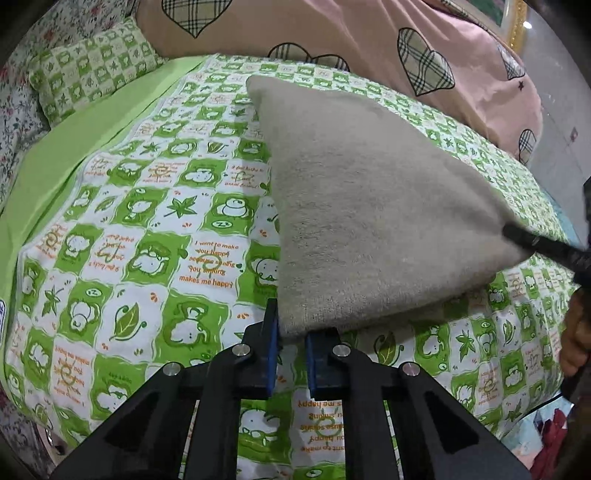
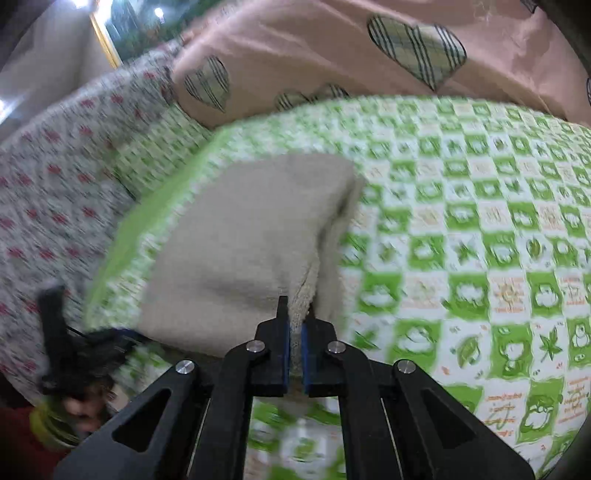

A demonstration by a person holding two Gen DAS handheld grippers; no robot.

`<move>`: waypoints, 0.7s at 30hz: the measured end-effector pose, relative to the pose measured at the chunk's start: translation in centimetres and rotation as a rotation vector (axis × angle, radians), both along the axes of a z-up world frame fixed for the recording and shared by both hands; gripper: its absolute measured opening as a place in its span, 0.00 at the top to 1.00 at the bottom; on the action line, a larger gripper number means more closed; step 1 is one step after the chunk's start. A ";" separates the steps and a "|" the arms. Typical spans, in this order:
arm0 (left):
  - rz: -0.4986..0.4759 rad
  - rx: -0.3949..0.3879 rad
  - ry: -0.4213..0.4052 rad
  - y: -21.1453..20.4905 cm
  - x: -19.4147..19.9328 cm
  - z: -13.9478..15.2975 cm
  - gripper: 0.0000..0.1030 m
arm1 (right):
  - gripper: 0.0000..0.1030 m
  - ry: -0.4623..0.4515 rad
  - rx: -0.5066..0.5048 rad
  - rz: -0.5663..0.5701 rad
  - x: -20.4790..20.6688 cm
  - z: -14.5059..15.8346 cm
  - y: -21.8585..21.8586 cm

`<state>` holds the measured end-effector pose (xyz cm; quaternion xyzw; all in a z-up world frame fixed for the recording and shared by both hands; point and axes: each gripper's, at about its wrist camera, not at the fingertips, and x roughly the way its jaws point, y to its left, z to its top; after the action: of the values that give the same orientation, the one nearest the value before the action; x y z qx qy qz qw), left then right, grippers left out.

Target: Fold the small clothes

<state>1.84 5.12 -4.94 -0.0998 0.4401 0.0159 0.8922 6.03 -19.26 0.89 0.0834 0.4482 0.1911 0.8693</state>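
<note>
Item under handling: beige knit cloth (image 1: 369, 192), lifted partly clear of the green checked bedsheet (image 1: 147, 229), far corner apparently down on the sheet, near edge raised between the two tools.

Left gripper (image 1: 291, 332): pads set against the near-left corner of the cloth with a narrow gap between them; corner appears lightly pinched, though firmness of the hold cannot be confirmed from the left wrist view.

Right gripper (image 2: 294, 325): clenched on a bunched corner of the same cloth, fabric visibly squeezed between the blue pads. Right wrist view blurred by motion; fine detail unreliable.

Surroundings: pink heart-print quilt (image 1: 369, 33) heaped at the far side of the bed; matching green pillow (image 1: 92, 74) at far left; floral cover (image 2: 55, 192) beyond the sheet.

Step in hand, by judgement: a fold in progress, near edge carried up and over toward the far edge.

Next move calls for: both corners travelling together and level, laid onto the far corners, edges matched before release. Uneven travel likely to skew the fold; bunched right corner likely to leave a ridge unless smoothed.
</note>
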 end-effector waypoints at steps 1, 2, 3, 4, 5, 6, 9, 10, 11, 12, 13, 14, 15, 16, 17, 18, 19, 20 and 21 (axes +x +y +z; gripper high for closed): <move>0.002 -0.013 0.004 0.3 0.0 -0.1 0.90 | 0.95 0.023 -0.006 -0.003 0.2 -1.0 -0.1; 0.004 -0.034 0.011 0.6 0.0 -0.1 0.90 | 0.95 0.034 -0.020 -0.004 0.4 -1.6 0.0; 0.006 -0.050 0.015 0.8 0.0 -0.1 0.90 | 0.95 0.042 -0.035 -0.003 0.5 -2.1 0.1; 0.011 -0.077 0.019 1.2 -0.1 -0.2 0.90 | 0.95 0.051 -0.045 -0.001 0.7 -2.6 0.2; 0.012 -0.101 0.023 1.5 -0.1 -0.3 0.90 | 0.95 0.060 -0.054 -0.002 0.8 -3.0 0.4; 0.014 -0.121 0.027 1.7 -0.1 -0.5 0.90 | 0.95 0.063 -0.065 -0.006 0.7 -3.3 0.5; 0.020 -0.159 0.031 2.2 -0.1 -0.9 0.89 | 0.95 0.071 -0.078 -0.014 0.6 -3.5 0.5; 0.021 -0.167 0.032 2.4 0.0 -0.9 0.89 | 0.95 0.070 -0.082 -0.016 0.4 -3.5 0.6; 0.020 -0.173 0.032 2.4 0.0 -1.0 0.89 | 0.95 0.070 -0.088 -0.016 0.4 -3.5 0.5; 0.020 -0.174 0.032 2.4 -0.1 -1.0 0.89 | 0.94 0.071 -0.091 -0.018 0.2 -3.6 0.5; 0.019 -0.175 0.032 2.4 0.0 -1.1 0.89 | 0.94 0.074 -0.091 -0.019 0.2 -3.7 0.5; 0.019 -0.176 0.032 2.3 -0.1 -1.1 0.89 | 0.94 0.079 -0.089 -0.022 0.2 -3.9 0.5; 0.019 -0.179 0.032 2.3 -0.1 -1.2 0.89 | 0.94 0.081 -0.087 -0.028 0.2 -4.0 0.5; 0.020 -0.183 0.033 2.4 -0.1 -1.2 0.89 | 0.94 0.080 -0.089 -0.029 0.3 -4.0 0.5; 0.019 -0.190 0.033 2.5 -0.1 -1.2 0.89 | 0.94 0.076 -0.094 -0.030 0.2 -4.0 0.6; 0.020 -0.202 0.033 2.6 -0.1 -1.3 0.89 | 0.94 0.075 -0.099 -0.032 0.1 -4.0 0.6; 0.020 -0.209 0.033 2.7 -0.1 -1.3 0.89 | 0.94 0.075 -0.100 -0.034 0.1 -4.0 0.6; 0.021 -0.217 0.034 2.8 -0.1 -1.4 0.89 | 0.94 0.078 -0.096 -0.036 0.1 -4.1 0.6; 0.022 -0.222 0.033 2.8 -0.2 -1.4 0.89 | 0.93 0.081 -0.088 -0.042 0.2 -4.1 0.5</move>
<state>1.64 7.91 -6.30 -0.2025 0.4529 -0.0213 0.8680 6.19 -18.80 -3.20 0.0623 0.4893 0.1495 0.8569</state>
